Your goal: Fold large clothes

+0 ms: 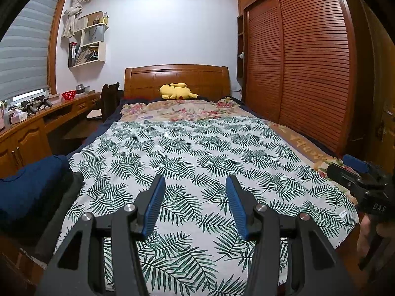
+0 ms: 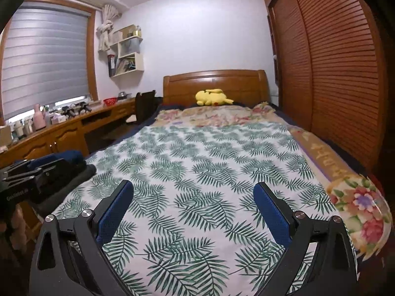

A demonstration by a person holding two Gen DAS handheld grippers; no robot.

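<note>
On the desk [image 1: 29, 123] at the left of the frame sits a red basket [image 1: 68, 95]; I cannot tell what is in it. The shelf [image 1: 87, 49] at upper left holds books. The leaf-print cloth [image 1: 197, 153] lies spread flat over the bed [image 1: 177, 79], filling the middle of both views. My left claw [image 1: 195, 204] hangs over its near edge, jaws apart, gripping nothing. My right claw [image 2: 193, 209] is likewise wide open above it. Dark folded clothes [image 1: 32, 185] lie at lower left.

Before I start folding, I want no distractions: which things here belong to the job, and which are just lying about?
For the job:
leaf-print cloth
dark folded clothes
left gripper
right gripper

Lying about:
yellow plush toy
red basket
floral quilt
</note>
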